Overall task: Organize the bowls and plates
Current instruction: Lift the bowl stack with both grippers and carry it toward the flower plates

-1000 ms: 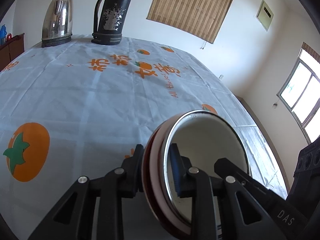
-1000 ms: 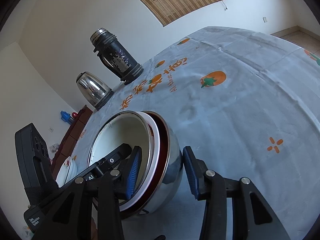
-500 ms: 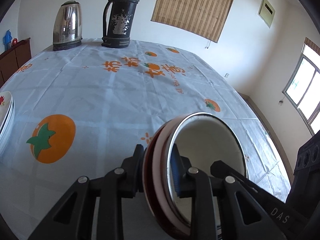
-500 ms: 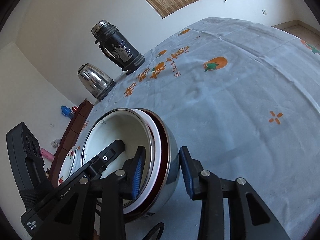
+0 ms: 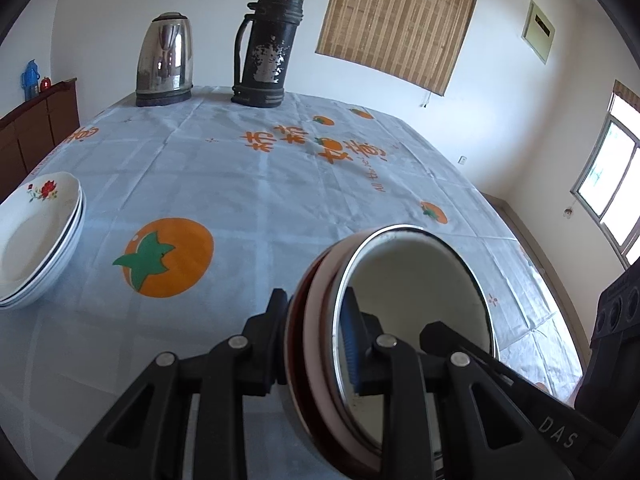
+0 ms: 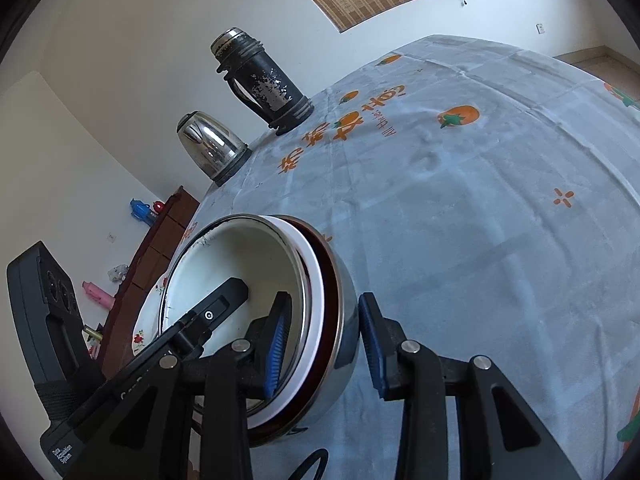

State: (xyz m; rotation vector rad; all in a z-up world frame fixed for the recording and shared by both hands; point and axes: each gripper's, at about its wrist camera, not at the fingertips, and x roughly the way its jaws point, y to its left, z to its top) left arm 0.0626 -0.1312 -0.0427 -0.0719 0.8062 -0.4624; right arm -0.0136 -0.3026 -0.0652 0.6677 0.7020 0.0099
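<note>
A nested stack of bowls (image 5: 404,332), an enamel bowl with a white inside and a metal rim sitting in white and dark red ones and, in the right wrist view, a shiny steel bowl outermost, is held tilted on edge above the table (image 5: 256,184). The left tool (image 5: 316,340) is clamped on the near rim of the stack, one finger inside and one outside. The right tool (image 6: 324,344) straddles the opposite rim, its inner blue pad (image 6: 278,344) against the inside of the stack, while its outer pad stands a little apart from the steel wall, so this tool looks open rather than gripping. Compared with a second ago, the left wrist view has swung and lifted: a pile of white floral plates (image 5: 34,236) now shows fully at the table's left edge, where none was visible a second ago and only an edge half a second ago. The right tool's outer pad, nearer the steel wall half a second ago, has drawn away. This suggests the bowls are being carried toward the plates to be set down near them. Beyond, a steel kettle (image 5: 166,60) and a dark thermos (image 5: 266,46) stand at the far side on the persimmon-printed tablecloth (image 5: 168,256).
</note>
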